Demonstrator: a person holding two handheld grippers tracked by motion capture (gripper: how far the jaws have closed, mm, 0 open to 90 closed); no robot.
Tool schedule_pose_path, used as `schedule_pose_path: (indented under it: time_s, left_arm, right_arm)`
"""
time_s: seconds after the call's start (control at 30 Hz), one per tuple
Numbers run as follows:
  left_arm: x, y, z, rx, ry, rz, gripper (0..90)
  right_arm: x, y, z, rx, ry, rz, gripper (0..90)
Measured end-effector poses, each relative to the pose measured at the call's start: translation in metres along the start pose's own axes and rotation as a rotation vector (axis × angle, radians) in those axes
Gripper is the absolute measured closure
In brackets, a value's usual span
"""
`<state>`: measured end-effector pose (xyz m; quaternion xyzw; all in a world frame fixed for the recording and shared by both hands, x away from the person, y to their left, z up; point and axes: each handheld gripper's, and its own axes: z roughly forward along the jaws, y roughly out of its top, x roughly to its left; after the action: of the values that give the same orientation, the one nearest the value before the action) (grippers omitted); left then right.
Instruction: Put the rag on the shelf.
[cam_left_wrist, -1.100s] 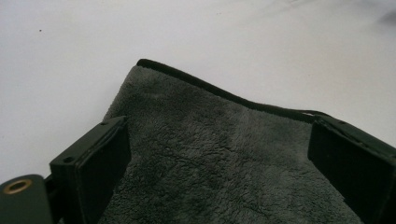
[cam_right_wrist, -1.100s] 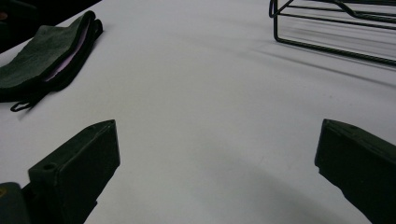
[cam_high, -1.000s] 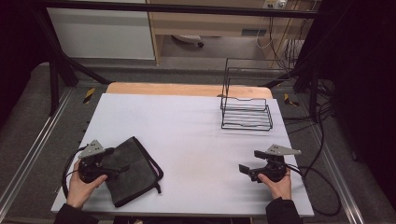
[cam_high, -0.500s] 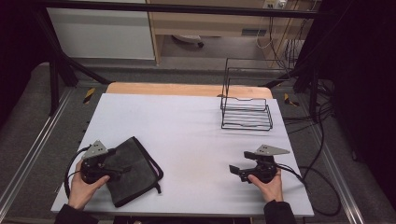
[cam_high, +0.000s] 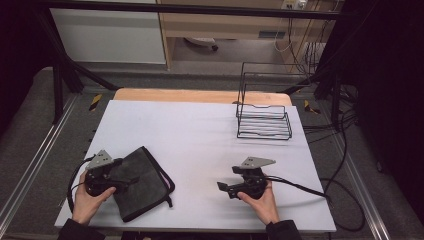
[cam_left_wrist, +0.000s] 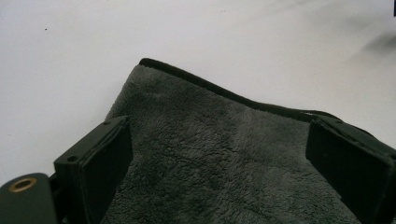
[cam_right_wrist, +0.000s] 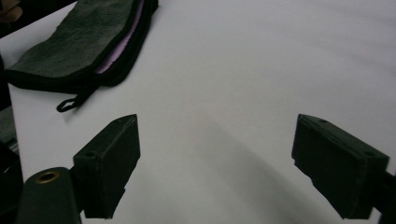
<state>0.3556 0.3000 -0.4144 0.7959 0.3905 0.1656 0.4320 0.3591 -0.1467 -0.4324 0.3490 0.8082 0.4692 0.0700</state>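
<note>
**Poster:** Fingers first: the left gripper (cam_high: 125, 179) has its jaws spread wide over the grey pouch (cam_high: 141, 181), one on each side, and neither pad is pressing on the fuzzy fabric as far as I can see. The right gripper (cam_high: 223, 188) is open too, jaws have just been closing a bit, only bare table between them.

**Reply:** ok, biggest to smallest, where's everything?

**Poster:** White table (cam_high: 200, 135) under it all. Black wire rack (cam_high: 263, 120) stands at the far right, well apart from both hands. The pouch lies flat at the near left corner, zipper edge facing the right gripper, with a little pull loop (cam_right_wrist: 68, 103) sticking out.
</note>
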Motion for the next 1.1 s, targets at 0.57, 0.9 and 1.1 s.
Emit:
schedule_pose_path:
  time_s: [0.57,0.9,1.1]
  left_arm:
    - [0.003,0.000,-0.002,0.000,0.013,-0.008,7.3]
    - [0.003,0.000,-0.003,0.000,0.018,-0.008,7.3]
    - [0.004,0.000,-0.003,0.001,0.018,-0.008,7.4]
  right_arm:
    - [0.058,0.021,0.052,0.039,0.099,-0.081,40.4]
    - [0.086,0.027,0.082,0.087,0.136,-0.117,48.5]
    - [0.101,0.024,0.101,0.124,0.168,-0.123,53.4]
